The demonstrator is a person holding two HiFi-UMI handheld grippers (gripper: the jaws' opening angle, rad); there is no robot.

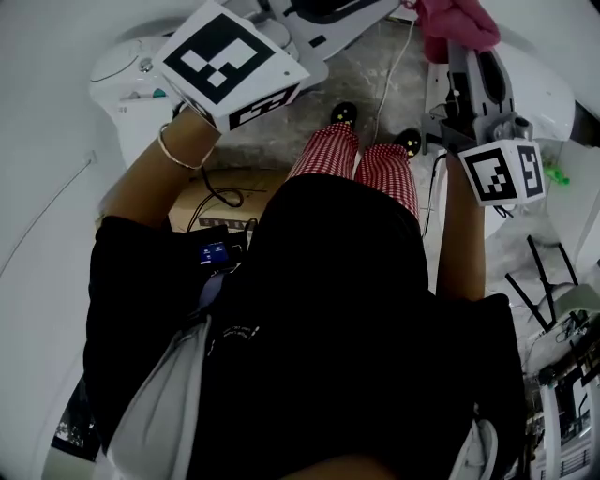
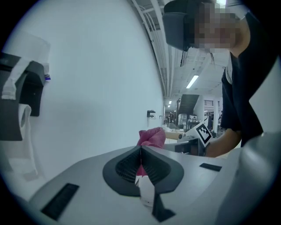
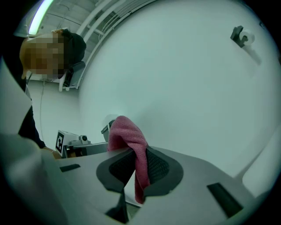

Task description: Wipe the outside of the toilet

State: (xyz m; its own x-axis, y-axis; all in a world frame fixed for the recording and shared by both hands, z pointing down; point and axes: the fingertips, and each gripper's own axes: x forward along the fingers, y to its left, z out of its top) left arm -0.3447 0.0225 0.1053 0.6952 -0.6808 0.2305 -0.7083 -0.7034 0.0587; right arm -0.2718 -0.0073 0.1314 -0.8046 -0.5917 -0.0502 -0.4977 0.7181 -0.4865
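Note:
A pink cloth [image 1: 457,22] is bunched at the top right of the head view. My right gripper [image 1: 452,49] is shut on it; in the right gripper view the cloth [image 3: 131,140] drapes over the closed jaw tips and hangs down between them. My left gripper [image 1: 398,7] reaches in from the left and meets the cloth's edge. In the left gripper view its jaws are shut, with pink cloth [image 2: 152,136] rising above the tips and showing in the slit. A white toilet part [image 1: 127,70] with a round button sits upper left. Another white rounded fixture [image 1: 548,89] lies under the right gripper.
A cardboard box [image 1: 230,192] with cables lies on the floor by the person's feet. A black rack [image 1: 534,286] and white equipment stand at the right. A toilet-paper holder [image 3: 242,37] hangs on the pale wall and also shows as the holder [image 2: 24,99] at left.

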